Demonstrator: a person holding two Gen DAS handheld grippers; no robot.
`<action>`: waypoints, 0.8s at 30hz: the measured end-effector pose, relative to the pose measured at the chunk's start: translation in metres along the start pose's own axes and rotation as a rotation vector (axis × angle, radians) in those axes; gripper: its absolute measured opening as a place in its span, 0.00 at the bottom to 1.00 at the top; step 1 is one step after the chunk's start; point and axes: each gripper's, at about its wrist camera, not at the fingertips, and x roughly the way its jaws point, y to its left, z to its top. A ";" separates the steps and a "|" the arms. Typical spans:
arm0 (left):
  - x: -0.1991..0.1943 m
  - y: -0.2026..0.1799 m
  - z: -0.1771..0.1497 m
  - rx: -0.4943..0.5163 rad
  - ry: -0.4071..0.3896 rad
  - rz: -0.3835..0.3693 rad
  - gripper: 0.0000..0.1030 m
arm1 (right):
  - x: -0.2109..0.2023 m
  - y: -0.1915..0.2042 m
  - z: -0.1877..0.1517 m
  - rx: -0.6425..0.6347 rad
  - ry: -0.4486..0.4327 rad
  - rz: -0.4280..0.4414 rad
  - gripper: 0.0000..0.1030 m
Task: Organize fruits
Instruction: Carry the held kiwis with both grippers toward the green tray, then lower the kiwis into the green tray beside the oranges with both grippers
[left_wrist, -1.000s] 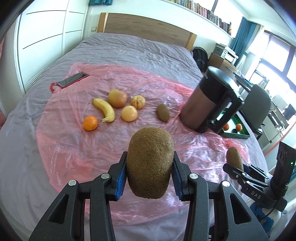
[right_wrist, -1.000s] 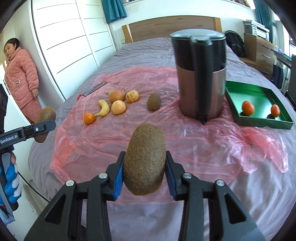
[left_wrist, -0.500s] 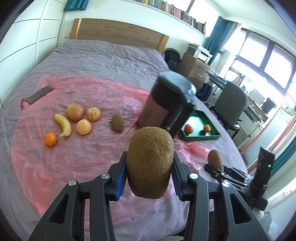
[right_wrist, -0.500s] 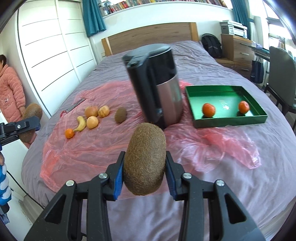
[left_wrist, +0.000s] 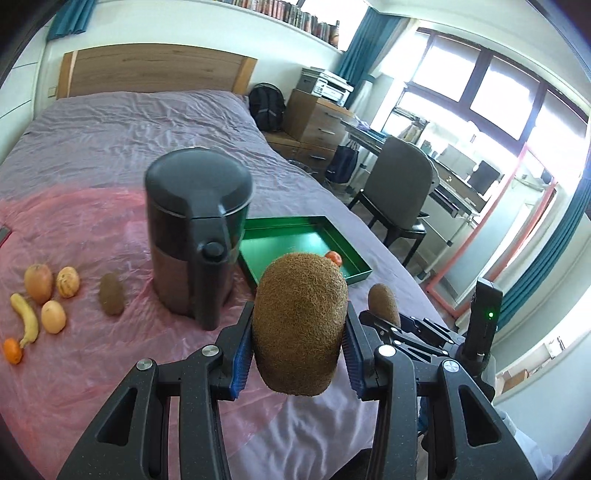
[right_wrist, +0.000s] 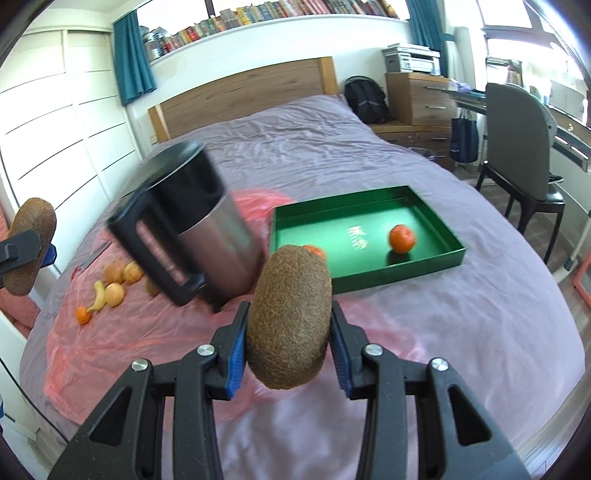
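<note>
The left tongs, black matte plastic arms with ribbed blue pads, are clamped on a fuzzy brown oval kiwi. Its long axis stands upright between the pads, the blunt upper end pointing up and a little away from the camera, well above the bed. The right tongs, of the same build, are clamped on a second fuzzy brown kiwi, slimmer and also held upright, its top tilted slightly to the right. In the left wrist view the right tongs show at lower right with their kiwi standing on end; in the right wrist view the left tongs' kiwi shows at the left edge, leaning.

Beneath both lies a bed under a wrinkled mauve bedspread, partly covered by a crinkled, translucent pink plastic sheet. On the sheet stands a cylindrical kettle with a brushed-metal body, black plastic lid and handle. Just beside it, on the bedspread, sits a shallow rectangular green metal tray with glossy walls, holding two round orange tangerines, well apart from each other.

Left of the kettle a third kiwi lies on the sheet, long axis pointing away from the camera. Farther left lies a cluster: a curved yellow banana, a small tangerine, a reddish round fruit and two pale yellow-orange round fruits.
</note>
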 end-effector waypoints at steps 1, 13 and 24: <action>0.012 -0.007 0.005 0.007 0.011 -0.012 0.37 | 0.003 -0.010 0.005 0.007 -0.004 -0.011 0.45; 0.164 -0.041 0.034 0.066 0.150 -0.015 0.37 | 0.077 -0.118 0.063 0.046 -0.023 -0.121 0.45; 0.286 -0.045 0.032 0.127 0.262 0.049 0.37 | 0.180 -0.167 0.099 0.006 0.035 -0.126 0.45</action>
